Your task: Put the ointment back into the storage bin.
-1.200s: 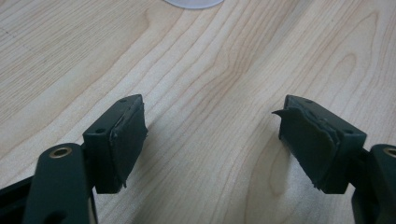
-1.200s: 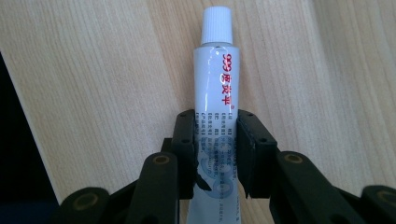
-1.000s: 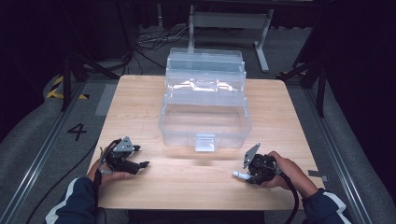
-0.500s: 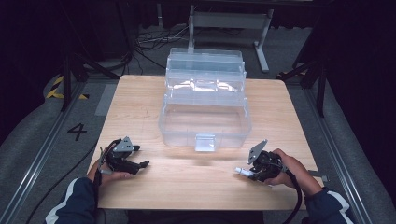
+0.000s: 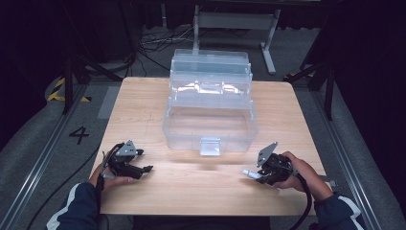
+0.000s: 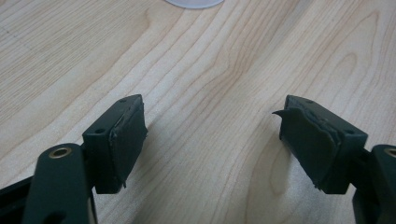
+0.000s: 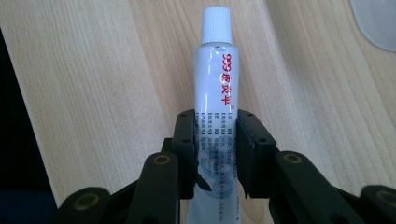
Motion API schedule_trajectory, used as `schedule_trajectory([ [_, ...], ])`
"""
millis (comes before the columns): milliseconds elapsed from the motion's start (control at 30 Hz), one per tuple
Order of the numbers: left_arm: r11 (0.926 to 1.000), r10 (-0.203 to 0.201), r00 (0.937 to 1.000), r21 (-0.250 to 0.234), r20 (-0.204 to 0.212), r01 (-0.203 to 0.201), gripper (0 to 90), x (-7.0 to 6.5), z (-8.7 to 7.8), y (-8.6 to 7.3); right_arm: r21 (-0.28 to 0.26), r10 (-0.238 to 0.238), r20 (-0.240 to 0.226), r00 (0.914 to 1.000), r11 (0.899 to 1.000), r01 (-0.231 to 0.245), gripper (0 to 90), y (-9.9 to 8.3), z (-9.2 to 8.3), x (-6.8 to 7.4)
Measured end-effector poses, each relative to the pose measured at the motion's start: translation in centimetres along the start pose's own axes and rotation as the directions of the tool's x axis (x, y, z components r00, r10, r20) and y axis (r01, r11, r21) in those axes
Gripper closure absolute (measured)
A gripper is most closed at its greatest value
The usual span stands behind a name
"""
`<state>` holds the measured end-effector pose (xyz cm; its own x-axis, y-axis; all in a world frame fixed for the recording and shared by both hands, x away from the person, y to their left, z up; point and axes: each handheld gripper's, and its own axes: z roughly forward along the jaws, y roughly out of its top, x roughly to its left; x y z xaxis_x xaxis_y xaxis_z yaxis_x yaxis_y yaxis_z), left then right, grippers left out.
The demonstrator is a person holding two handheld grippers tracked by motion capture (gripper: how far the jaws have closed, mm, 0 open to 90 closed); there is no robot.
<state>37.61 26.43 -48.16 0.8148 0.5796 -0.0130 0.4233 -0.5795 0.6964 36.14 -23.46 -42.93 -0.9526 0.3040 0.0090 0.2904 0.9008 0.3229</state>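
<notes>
Gripping a small white ointment tube (image 7: 215,100) near its crimped end, my right gripper (image 5: 265,172) has its jaws closed snugly on both sides of the tube's body, so the white cap points ahead of me and stays free. I hold it low over the table (image 5: 201,191), close to the front edge on the right side, just short of the clear plastic box (image 5: 210,112) that sits open toward the back middle of the table. That grip looks chosen so I can carry the tube forward and set it cap-first into the box, which I judge to be the next step. My left gripper (image 5: 136,167) rests near the front left corner with its jaws spread wide over bare wood and nothing between them, probably parked there to stay clear.
</notes>
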Motion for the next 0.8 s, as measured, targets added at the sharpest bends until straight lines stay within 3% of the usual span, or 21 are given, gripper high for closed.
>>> schedule_trajectory([
  [800,1.0,-0.007,1.0,-0.001,-0.006,0.007,22.8,-0.1,0.0,-0.1,-0.039,-0.027,0.026,0.9993,0.999,0.028,71.5,0.0,-1.9,-0.4],
])
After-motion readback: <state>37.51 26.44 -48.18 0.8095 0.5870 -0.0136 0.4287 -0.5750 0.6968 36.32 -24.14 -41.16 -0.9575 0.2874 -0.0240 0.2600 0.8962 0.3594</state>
